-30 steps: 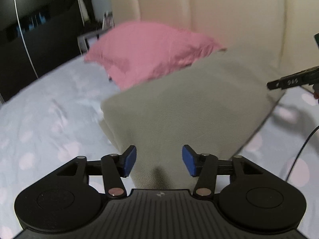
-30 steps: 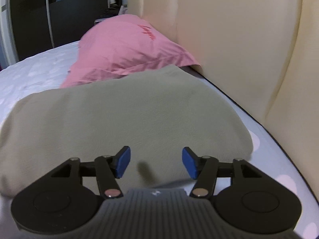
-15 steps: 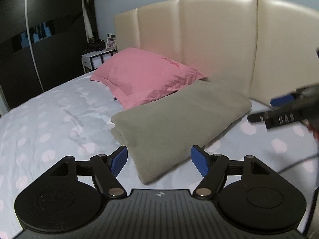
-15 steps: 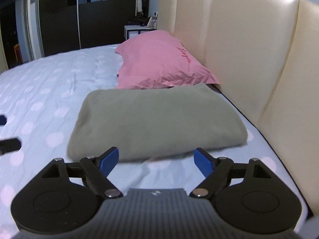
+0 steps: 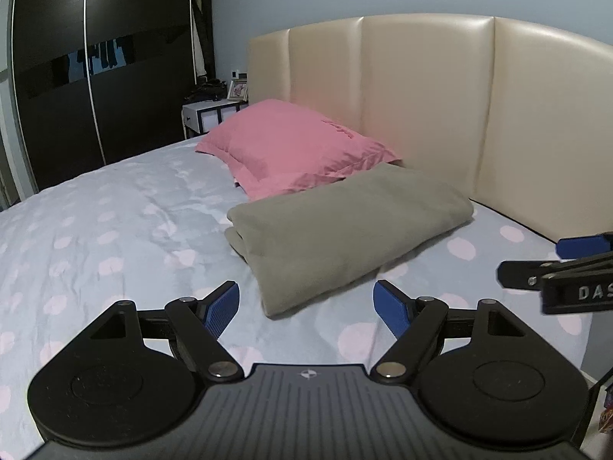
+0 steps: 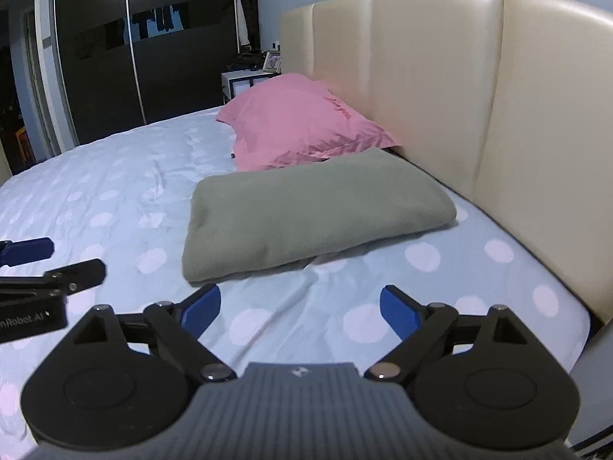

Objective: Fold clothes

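The left gripper (image 5: 306, 306) hangs over the near part of the bed (image 5: 115, 230), its jaws opening with nothing between them; the folded garment (image 5: 345, 230), a grey-green bundle, lies ahead and slightly right of it, apart from the pads; its long axis runs from near left to far right, the far end touching the pink pillow (image 5: 291, 142) and close to the headboard (image 5: 421, 96); the right gripper (image 6: 300, 306) is likewise empty with jaws opening, the bundle ahead and a little to its left; neither hand looks clearly nearer. Readable writing: "DAS" on the right gripper's side, "nRobot.AI" on the left's; the pillow's red script is illegible.
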